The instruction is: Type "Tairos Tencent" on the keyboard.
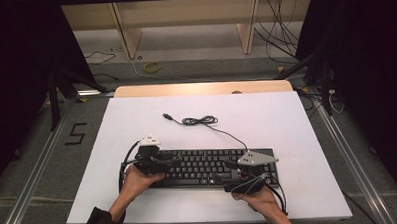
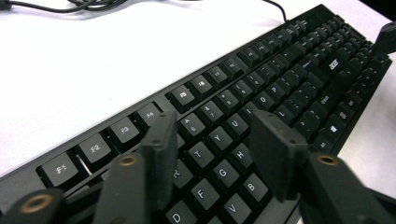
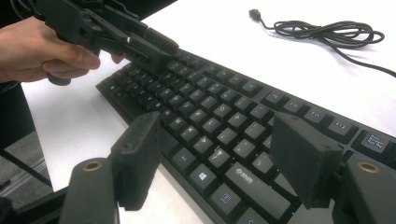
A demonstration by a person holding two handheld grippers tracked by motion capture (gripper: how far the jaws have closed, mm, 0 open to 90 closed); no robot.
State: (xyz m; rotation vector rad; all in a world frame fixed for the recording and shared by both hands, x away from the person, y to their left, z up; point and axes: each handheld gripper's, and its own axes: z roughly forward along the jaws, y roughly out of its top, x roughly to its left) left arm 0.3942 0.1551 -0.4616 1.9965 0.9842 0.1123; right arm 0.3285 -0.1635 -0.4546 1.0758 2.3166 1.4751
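Both grippers [image 1: 160,162] [image 1: 239,176] over keyboard [image 1: 203,167]

Bright, even overhead light on the white table [image 1: 137,124], dark surroundings, near jaws softly blurred.

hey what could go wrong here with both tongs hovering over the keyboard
1. The left tongs stand open just above the keyboard, so a small dip could press keys or catch a keycap.
2. The right tongs hang open over the near edge and could nudge the keyboard askew.
3. The coiled cable lies loose behind; sliding the keyboard may drag it.
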